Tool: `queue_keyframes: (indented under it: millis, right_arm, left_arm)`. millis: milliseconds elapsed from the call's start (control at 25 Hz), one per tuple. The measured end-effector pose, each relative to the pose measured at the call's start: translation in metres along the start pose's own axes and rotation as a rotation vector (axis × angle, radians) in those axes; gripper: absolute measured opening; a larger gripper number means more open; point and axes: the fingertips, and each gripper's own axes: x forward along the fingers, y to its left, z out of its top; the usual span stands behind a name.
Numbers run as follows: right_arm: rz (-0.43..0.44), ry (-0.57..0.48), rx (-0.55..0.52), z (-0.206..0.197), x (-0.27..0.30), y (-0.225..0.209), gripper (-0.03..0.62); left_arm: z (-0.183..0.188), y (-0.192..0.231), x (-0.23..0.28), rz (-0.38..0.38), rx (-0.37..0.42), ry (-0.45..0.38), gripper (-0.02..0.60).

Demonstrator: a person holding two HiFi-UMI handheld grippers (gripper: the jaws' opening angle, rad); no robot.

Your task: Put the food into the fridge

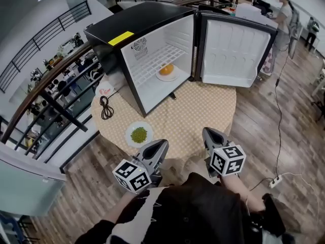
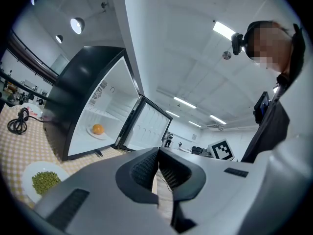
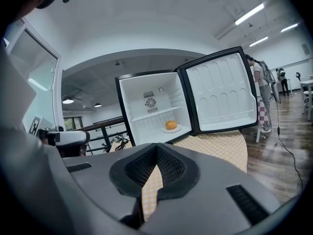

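Note:
A small black fridge (image 1: 133, 30) stands open on the round table (image 1: 203, 116), its door (image 1: 234, 49) swung to the right. Inside on its floor sits a white plate with an orange food item (image 1: 166, 70), also visible in the left gripper view as the orange food (image 2: 98, 129) and in the right gripper view as the orange food (image 3: 170, 125). A white plate of green food (image 1: 138, 134) lies at the table's near left edge, seen too as the green food (image 2: 45, 181). My left gripper (image 1: 161, 145) and right gripper (image 1: 209, 133) hover at the near edge, both shut and empty.
A black cable (image 1: 105, 107) lies coiled on the table left of the fridge. A railing (image 1: 45, 85) runs along the left. A person (image 1: 284, 14) stands at the back right. A power strip (image 1: 277, 180) with its cord lies on the wooden floor to the right.

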Motion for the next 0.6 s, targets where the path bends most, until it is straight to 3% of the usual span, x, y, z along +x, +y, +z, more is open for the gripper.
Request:
queue_keyframes:
  millis: [600]
  right_arm:
    - [0.000,-0.008,0.006,-0.001,-0.012,0.006,0.015]
  left_arm:
    - [0.000,-0.011,-0.007,-0.009,0.014,-0.010,0.012]
